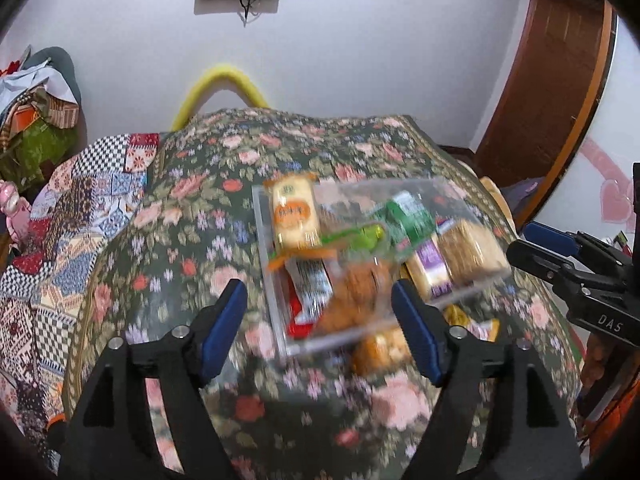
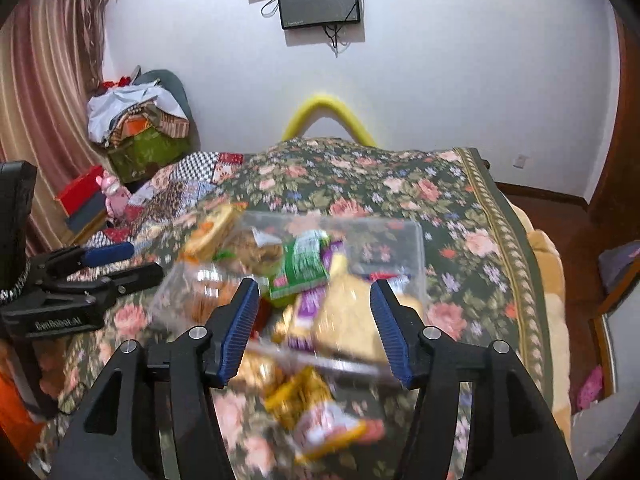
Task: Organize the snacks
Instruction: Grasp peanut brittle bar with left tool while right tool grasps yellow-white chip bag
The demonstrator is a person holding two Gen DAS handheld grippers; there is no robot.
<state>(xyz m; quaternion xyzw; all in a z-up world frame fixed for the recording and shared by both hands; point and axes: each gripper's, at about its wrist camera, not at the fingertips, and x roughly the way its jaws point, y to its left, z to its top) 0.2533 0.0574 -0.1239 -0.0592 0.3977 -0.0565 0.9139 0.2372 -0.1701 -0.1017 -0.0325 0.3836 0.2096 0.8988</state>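
Observation:
A clear plastic box (image 1: 276, 320) full of wrapped snacks lies on the floral bedspread (image 1: 192, 216); it also shows in the right wrist view (image 2: 416, 248). Inside are a cream-orange pack (image 1: 294, 216), a green pack (image 1: 408, 220) and a brown cracker pack (image 1: 468, 252). My left gripper (image 1: 320, 332) is open and empty, hovering before the box's near edge. My right gripper (image 2: 316, 328) is open and empty over the box's near side. Loose yellow-gold snack packs (image 2: 308, 404) lie on the spread just below the box. Both views are motion-blurred.
A patchwork quilt (image 1: 60, 240) covers the left of the bed. A pile of bags and boxes (image 2: 140, 132) stands at the back left by the curtain. A yellow foam loop (image 2: 328, 116) sits behind the bed. The bed's right edge drops to a wooden floor (image 2: 560, 232).

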